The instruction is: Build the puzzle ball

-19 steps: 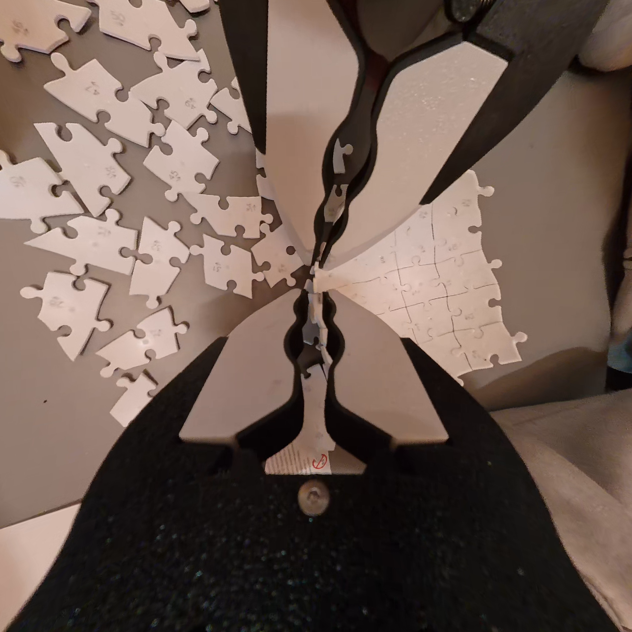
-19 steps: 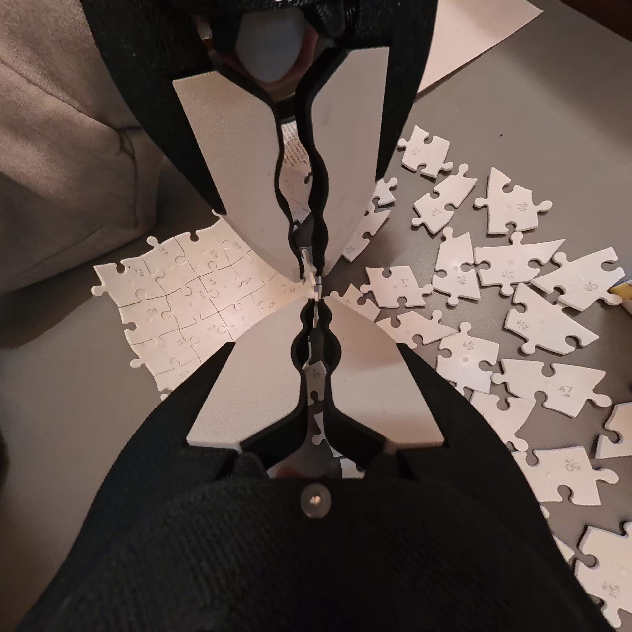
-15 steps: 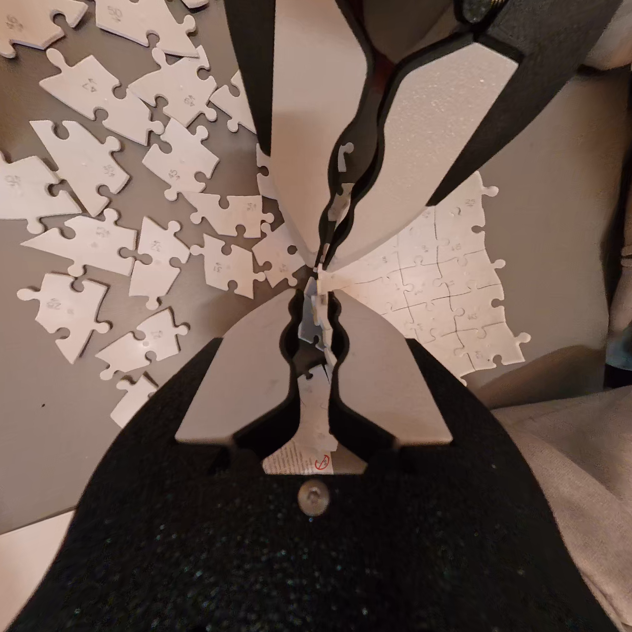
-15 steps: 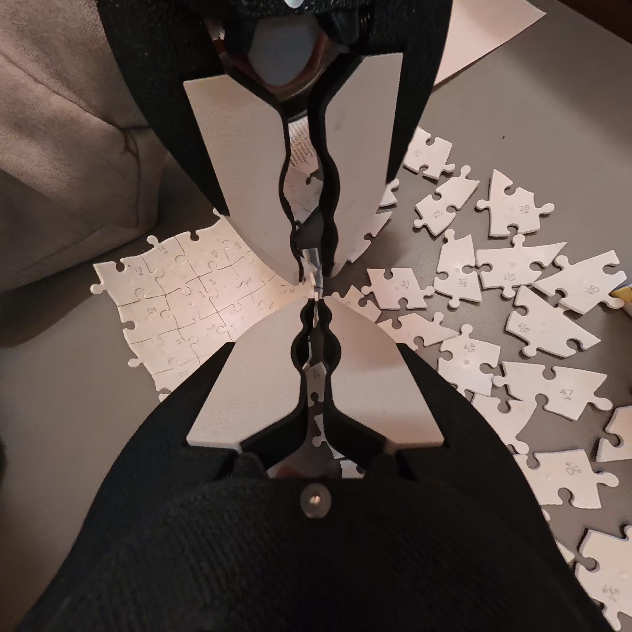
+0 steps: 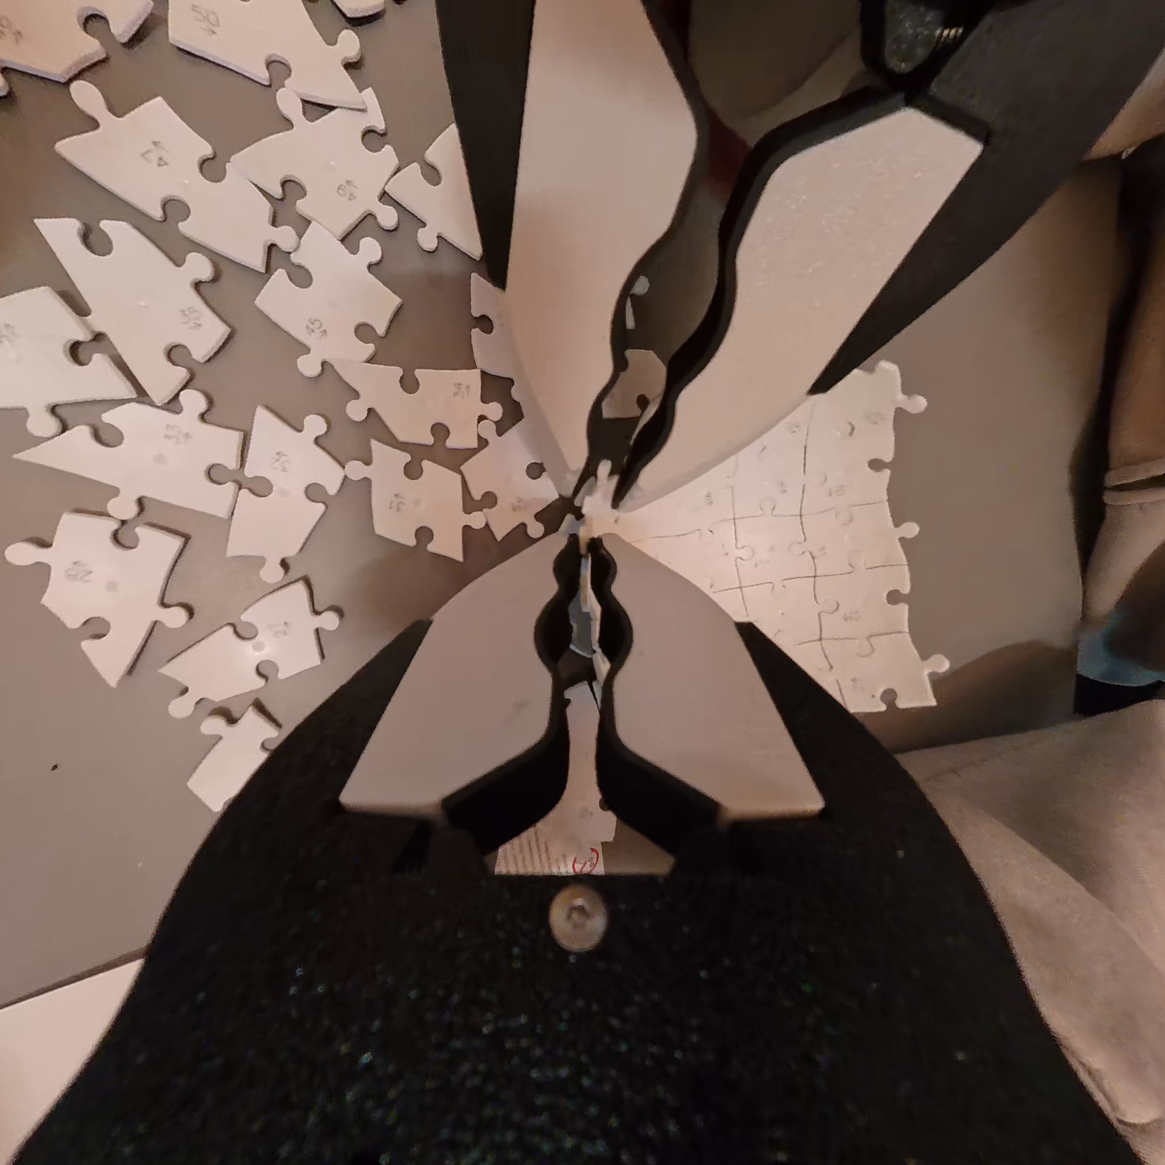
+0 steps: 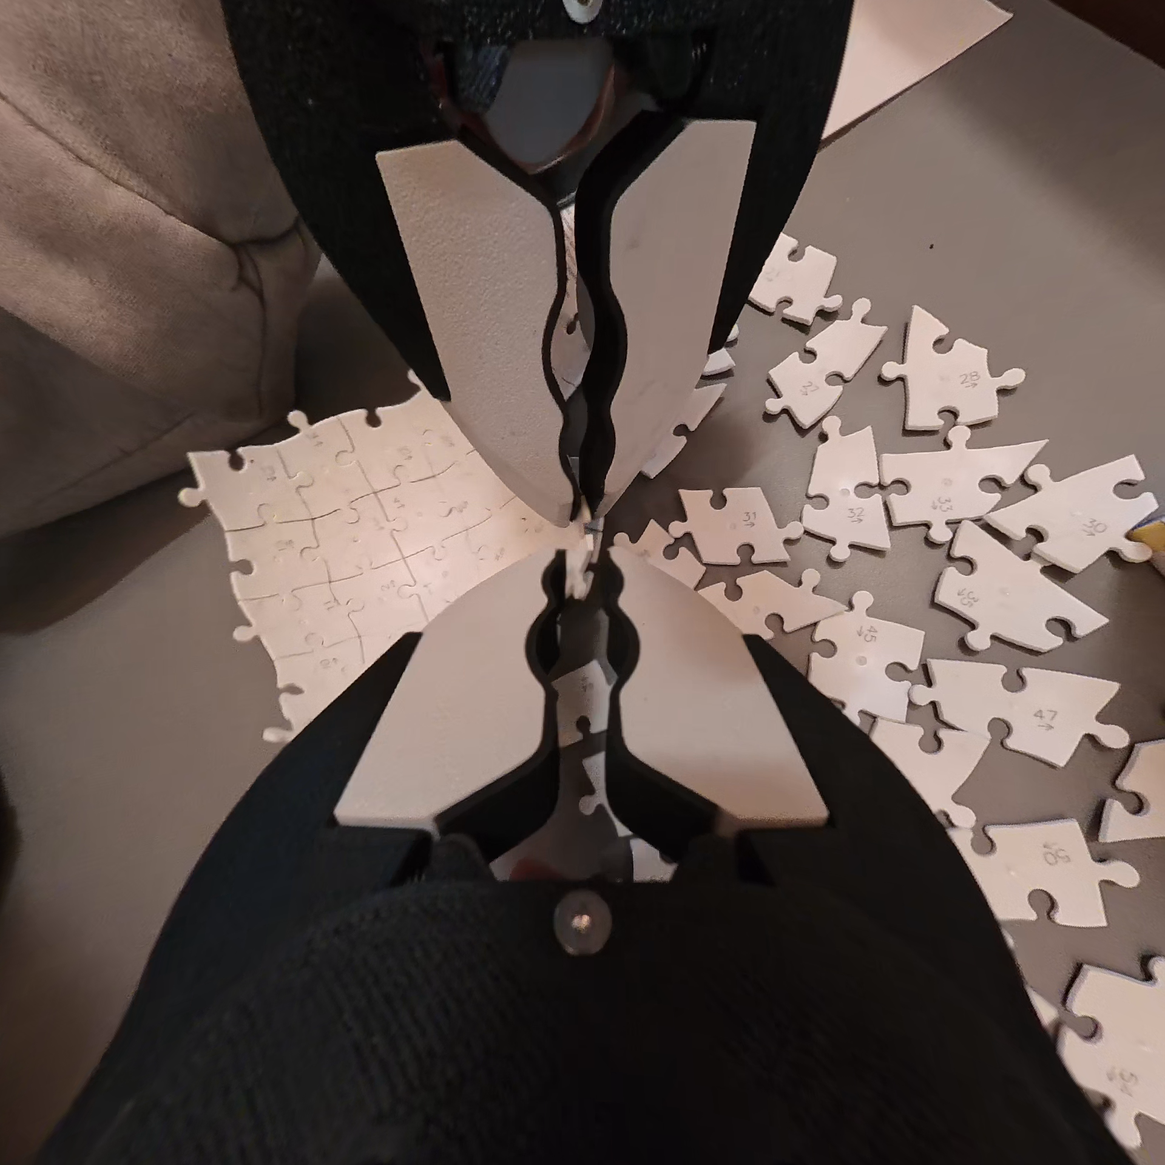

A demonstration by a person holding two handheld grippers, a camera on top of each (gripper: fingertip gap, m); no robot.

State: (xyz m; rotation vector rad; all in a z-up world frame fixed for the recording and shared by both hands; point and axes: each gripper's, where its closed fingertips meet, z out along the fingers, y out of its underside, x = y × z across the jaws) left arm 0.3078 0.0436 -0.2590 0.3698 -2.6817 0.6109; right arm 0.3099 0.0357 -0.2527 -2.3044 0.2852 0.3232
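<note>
Both grippers meet tip to tip above the grey table. My left gripper (image 5: pixel 586 543) is shut on a white puzzle piece (image 5: pixel 587 605) held edge-on. My right gripper (image 6: pixel 583 558) is shut on another white piece (image 6: pixel 577 573). In the left wrist view the right gripper (image 5: pixel 599 495) comes in from above, its piece (image 5: pixel 630 384) between the fingers, and the two pieces touch at the tips. In the right wrist view the left gripper (image 6: pixel 585 501) comes in from above. A joined patch of pieces (image 5: pixel 819 567) lies flat below, also in the right wrist view (image 6: pixel 353 536).
Several loose numbered white pieces (image 5: pixel 189 441) are scattered on the table, to the right in the right wrist view (image 6: pixel 945 567). A beige cushion (image 6: pixel 126 252) borders the patch side. A white sheet (image 6: pixel 914 63) lies at the table's far corner. The tips of both grippers are at nearly the same place.
The two grippers have drawn closer, and the held pieces now touch at the tips. The left gripper's fingers widened slightly, then narrowed again. Pieces on the table have not moved.
</note>
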